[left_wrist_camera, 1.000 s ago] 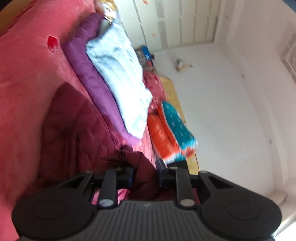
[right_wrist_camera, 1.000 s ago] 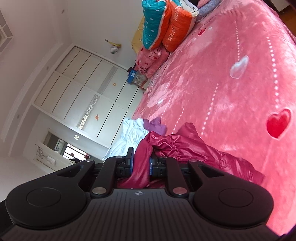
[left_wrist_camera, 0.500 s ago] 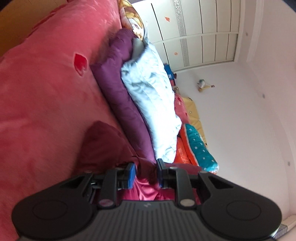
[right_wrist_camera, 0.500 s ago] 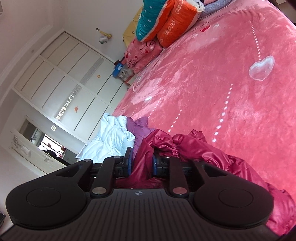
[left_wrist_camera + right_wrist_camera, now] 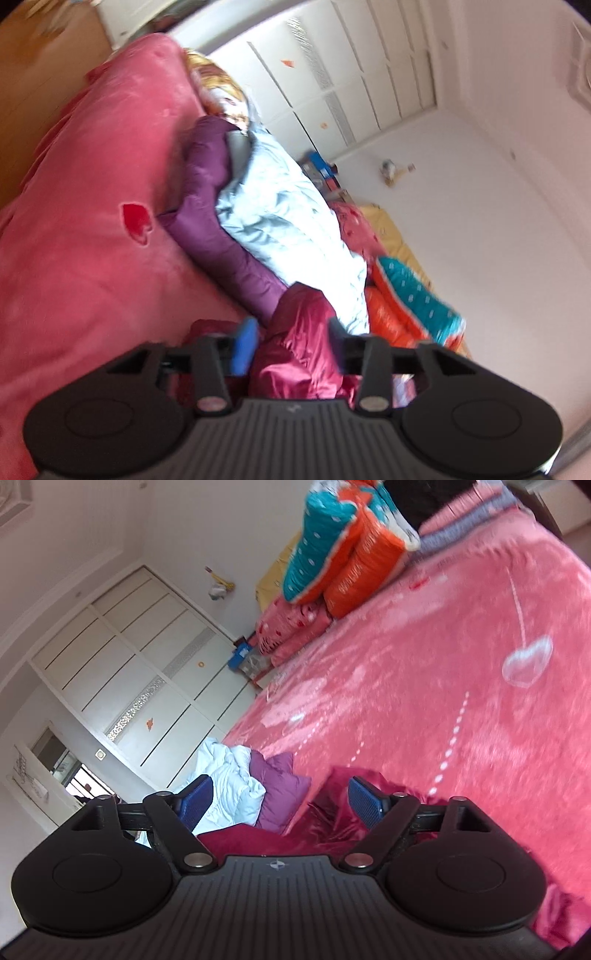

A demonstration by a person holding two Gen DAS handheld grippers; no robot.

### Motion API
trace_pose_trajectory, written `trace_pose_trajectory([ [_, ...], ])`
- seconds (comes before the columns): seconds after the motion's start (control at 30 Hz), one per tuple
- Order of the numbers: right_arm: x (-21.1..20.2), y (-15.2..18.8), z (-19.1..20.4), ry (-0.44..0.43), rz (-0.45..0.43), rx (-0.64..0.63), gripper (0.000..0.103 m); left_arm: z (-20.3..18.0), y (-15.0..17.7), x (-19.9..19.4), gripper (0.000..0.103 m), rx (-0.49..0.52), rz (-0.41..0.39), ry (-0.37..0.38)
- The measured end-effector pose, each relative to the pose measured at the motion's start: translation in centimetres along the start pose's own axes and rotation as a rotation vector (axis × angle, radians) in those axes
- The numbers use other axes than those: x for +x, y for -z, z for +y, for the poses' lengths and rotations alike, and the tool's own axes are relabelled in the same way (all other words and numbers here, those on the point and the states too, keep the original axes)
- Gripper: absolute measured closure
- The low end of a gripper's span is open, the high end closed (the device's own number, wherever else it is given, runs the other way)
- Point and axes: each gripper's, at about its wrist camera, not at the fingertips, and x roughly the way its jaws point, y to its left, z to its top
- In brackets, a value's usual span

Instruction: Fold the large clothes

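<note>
Garment: the maroon jacket [image 5: 303, 339] lies bunched on the pink bed [image 5: 92, 258], beside the purple jacket [image 5: 221, 236] and pale blue jacket [image 5: 288, 221].
Left gripper [image 5: 291, 347]: fingers have just been opening; a maroon fold stands between them at 12 o'clock, pads apparently clear.
Right gripper [image 5: 282, 801]: fingers just spread wide, nothing pinched; cloth lies low between them, running toward 3 o'clock.
Pose: both point nearly level, rolled sideways.

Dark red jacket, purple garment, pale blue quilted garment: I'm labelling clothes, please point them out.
dark red jacket [image 5: 299, 343], left wrist view, bunched satin.
purple garment [image 5: 218, 236], left wrist view, middle.
pale blue quilted garment [image 5: 291, 221], left wrist view, middle.
</note>
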Motion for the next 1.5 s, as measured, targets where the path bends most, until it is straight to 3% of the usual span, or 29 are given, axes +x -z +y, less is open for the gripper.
trace_pose_trajectory([
  [0.07, -1.0, 0.4, 0.6, 0.012, -0.005, -0.079, 0.001, -0.5, 0.0, 0.4, 0.033, 0.052, 0.011, -0.016],
  [0.13, -1.7, 1.2, 1.3, 0.025, 0.014, -0.169, 0.001, -1.1, 0.1, 0.8, 0.022, 0.107, 0.018, -0.031],
  [0.27, -2.2, 3.2, 1.9, 0.074, 0.070, -0.317, 0.000, -2.2, 0.6, 2.0, 0.008, 0.215, 0.044, -0.044],
  [0.53, -2.4, 4.4, 1.6, 0.121, 0.094, -0.390, 0.000, -4.0, 2.3, 5.9, 0.005, 0.434, 0.121, -0.194],
  [0.6, -2.8, 4.3, 1.9, 0.130, 0.078, -0.407, 0.000, -4.2, 2.6, 6.5, 0.007, 0.461, 0.141, -0.211],
  [0.63, -2.9, 4.4, 2.1, 0.137, 0.070, -0.415, 0.000, -4.4, 2.7, 6.7, 0.015, 0.479, 0.150, -0.219],
  [0.7, -3.1, 4.6, 2.3, 0.154, 0.051, -0.425, 0.000, -4.7, 3.0, 7.3, 0.044, 0.534, 0.182, -0.248],
  [0.73, -3.2, 4.6, 2.2, 0.159, 0.043, -0.428, 0.000, -4.8, 3.2, 7.5, 0.064, 0.552, 0.197, -0.257],
  [0.87, -3.4, 5.1, 2.2, 0.212, 0.012, -0.464, 0.000, -5.1, 3.3, 7.2, 0.088, 0.549, 0.184, -0.260],
  [1.03, -3.0, 5.6, 2.7, 0.270, -0.003, -0.545, 0.000, -3.7, 1.9, 5.6, 0.095, 0.425, 0.105, -0.308],
  [1.27, -1.1, 6.3, 5.2, 0.232, -0.022, -0.674, 0.000, -3.0, 2.4, 5.5, 0.095, 0.449, 0.093, -0.384],
  [1.5, 5.1, 9.1, 8.3, 0.217, 0.174, -0.919, 0.000, -2.8, 2.5, 5.6, 0.095, 0.441, 0.099, -0.382],
])
